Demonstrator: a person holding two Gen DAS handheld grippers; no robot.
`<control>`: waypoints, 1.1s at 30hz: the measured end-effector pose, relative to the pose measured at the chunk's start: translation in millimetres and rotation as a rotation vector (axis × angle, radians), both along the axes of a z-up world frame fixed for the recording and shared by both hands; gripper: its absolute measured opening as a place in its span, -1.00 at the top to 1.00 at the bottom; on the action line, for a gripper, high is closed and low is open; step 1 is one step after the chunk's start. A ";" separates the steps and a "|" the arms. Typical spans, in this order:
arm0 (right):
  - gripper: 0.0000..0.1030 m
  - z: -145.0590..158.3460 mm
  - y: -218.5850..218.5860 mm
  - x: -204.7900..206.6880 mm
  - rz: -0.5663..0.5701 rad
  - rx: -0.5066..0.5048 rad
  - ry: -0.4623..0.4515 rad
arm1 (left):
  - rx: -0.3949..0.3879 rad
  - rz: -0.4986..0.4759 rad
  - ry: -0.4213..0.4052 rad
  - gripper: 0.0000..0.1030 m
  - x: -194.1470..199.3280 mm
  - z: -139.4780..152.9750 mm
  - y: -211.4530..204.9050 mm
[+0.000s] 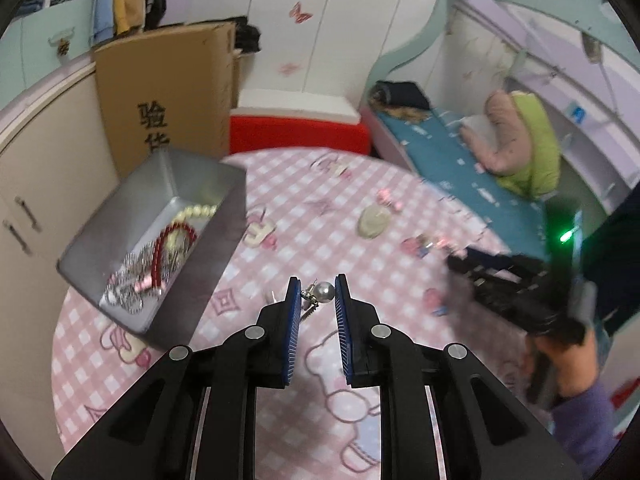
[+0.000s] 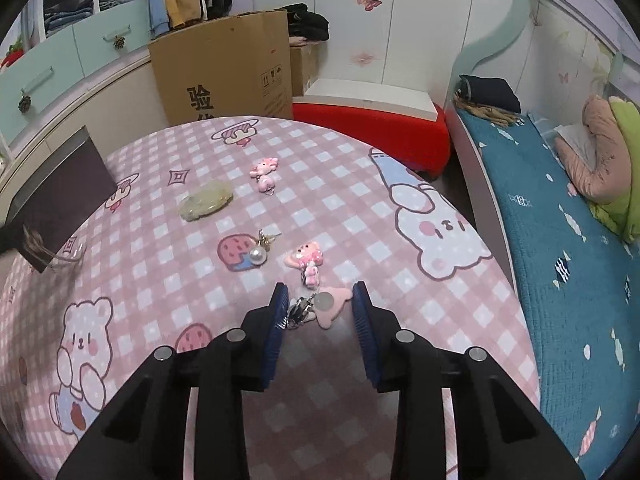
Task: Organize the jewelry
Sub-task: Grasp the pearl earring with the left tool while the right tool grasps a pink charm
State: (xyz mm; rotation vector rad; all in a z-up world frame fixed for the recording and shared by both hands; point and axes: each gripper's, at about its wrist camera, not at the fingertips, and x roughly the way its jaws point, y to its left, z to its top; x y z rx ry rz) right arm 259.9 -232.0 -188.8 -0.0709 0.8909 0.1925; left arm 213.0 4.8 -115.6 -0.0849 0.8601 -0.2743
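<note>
Pink checked tablecloth [image 1: 280, 208] with cartoon bears covered the round table in a bedroom, with a brown cardboard box [image 1: 168, 92] and a bed behind it. Seen from the left wrist, the grey metal rectangular tin [image 1: 224, 200] stood at the far left and already held a red bead bracelet [image 1: 176, 240], a white pearl strand [image 1: 198, 212] and silver pieces, so I judged it to be the collecting place. The left gripper [image 1: 317, 300] pinched a small silver pearl earring [image 1: 326, 293] between its blue pads, above the cloth and just right of the tin, probably to carry it there. It pointed steeply down. At the right edge a hand [image 1: 568, 360] in a purple sleeve held the other tool.

Seen from the right wrist, the right gripper [image 2: 320, 312] pointed down at the cloth. Its jaws stood around a pink flat charm with a silver clasp [image 2: 320, 308]; the left pad touched the clasp, the right one seemed apart, so it was not yet gripped. Farther lay a white pearl earring [image 2: 258, 255], two pink bear charms [image 2: 304, 260] and a pale green flat stone [image 2: 206, 200], waiting on the cloth.
</note>
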 end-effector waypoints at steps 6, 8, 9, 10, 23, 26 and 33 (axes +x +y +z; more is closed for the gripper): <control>0.57 13.1 -7.5 -10.5 -0.014 0.016 -0.009 | -0.050 -0.034 -0.052 0.66 -1.2 36.7 9.1; 1.00 18.2 -11.0 -12.8 -0.014 0.022 -0.002 | -0.072 -0.036 -0.064 0.66 0.6 47.2 15.4; 1.00 20.0 -11.7 -13.7 -0.015 0.018 0.000 | -0.074 -0.036 -0.073 0.66 1.1 52.3 17.8; 1.00 21.9 -12.7 -14.6 -0.015 0.026 0.005 | -0.067 -0.033 -0.087 0.66 1.1 57.3 20.2; 0.59 16.5 11.1 -18.8 0.007 0.098 0.058 | -0.022 -0.005 -0.202 0.66 -7.1 109.0 48.3; 0.33 9.3 21.0 -19.8 -0.013 0.074 0.060 | -0.020 0.000 -0.196 0.65 -9.6 108.0 54.4; 0.35 1.0 26.9 -20.9 -0.065 0.042 0.030 | -0.014 0.003 -0.179 0.65 -8.7 100.1 60.3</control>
